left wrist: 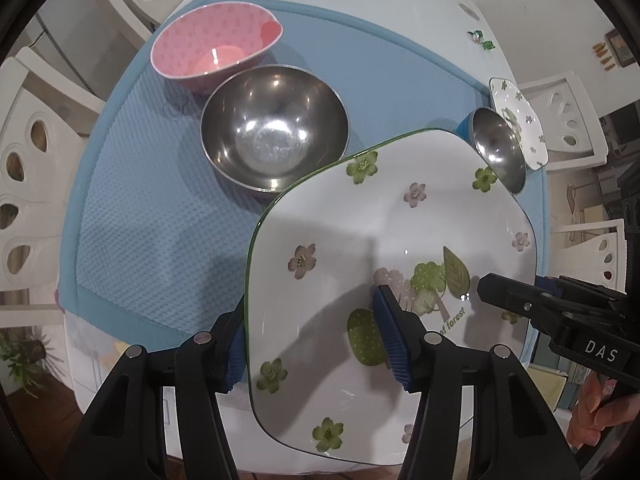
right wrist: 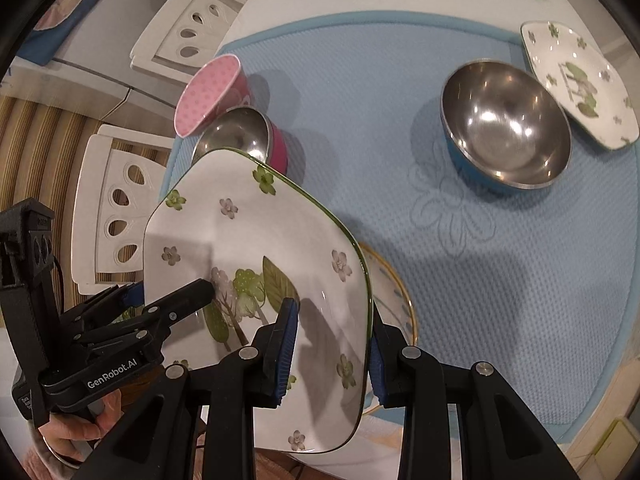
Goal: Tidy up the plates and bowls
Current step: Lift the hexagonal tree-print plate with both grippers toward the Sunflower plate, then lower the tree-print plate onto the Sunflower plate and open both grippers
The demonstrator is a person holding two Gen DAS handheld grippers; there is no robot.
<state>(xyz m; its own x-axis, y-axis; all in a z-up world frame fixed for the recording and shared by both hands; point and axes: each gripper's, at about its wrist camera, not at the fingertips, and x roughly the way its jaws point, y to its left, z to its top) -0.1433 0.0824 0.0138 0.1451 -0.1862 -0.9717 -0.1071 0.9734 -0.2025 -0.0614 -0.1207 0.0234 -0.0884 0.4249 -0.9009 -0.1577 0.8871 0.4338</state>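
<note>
A large square white plate with green flowers (left wrist: pixel 380 240) is held up above the blue mat by both grippers. My left gripper (left wrist: pixel 316 344) is shut on its left edge. My right gripper (right wrist: pixel 330 356) is shut on the plate (right wrist: pixel 256 248) at its right edge; it shows in the left wrist view (left wrist: pixel 516 300) too. A gold-rimmed plate (right wrist: pixel 394 296) lies on the mat under the held plate. A pink dotted bowl (left wrist: pixel 216 46) and a steel bowl with a pink outside (left wrist: pixel 274 128) stand at the left. A blue-sided steel bowl (right wrist: pixel 506 128) and a small flowered plate (right wrist: pixel 580 80) stand at the right.
The blue mat (right wrist: pixel 500 280) covers most of a white table (left wrist: pixel 420 8). White chairs (left wrist: pixel 28 168) stand around it. A small green and pink trinket (left wrist: pixel 482 38) lies on the table beyond the mat.
</note>
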